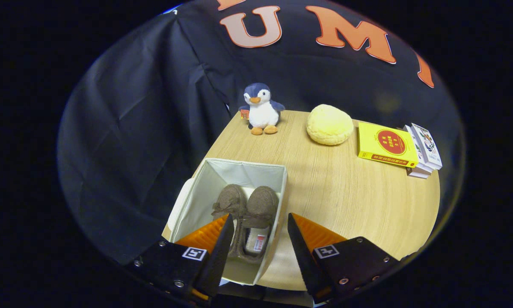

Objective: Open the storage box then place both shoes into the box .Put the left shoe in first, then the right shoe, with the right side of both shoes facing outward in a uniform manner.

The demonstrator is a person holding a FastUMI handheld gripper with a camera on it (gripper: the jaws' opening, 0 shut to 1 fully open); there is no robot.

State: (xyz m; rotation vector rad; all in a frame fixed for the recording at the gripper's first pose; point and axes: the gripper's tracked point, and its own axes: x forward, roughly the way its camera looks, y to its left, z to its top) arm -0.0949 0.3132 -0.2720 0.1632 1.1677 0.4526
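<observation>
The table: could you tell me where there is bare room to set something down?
The widest bare patch of table lies right of the storage box, short of the yellow bun and card boxes. The far edge is crowded, with the penguin there too. Both shoes fill the box, where the open tongs hover.

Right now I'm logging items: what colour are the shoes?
Brown, shoes in the box, gripper open above; gripper view.
</observation>
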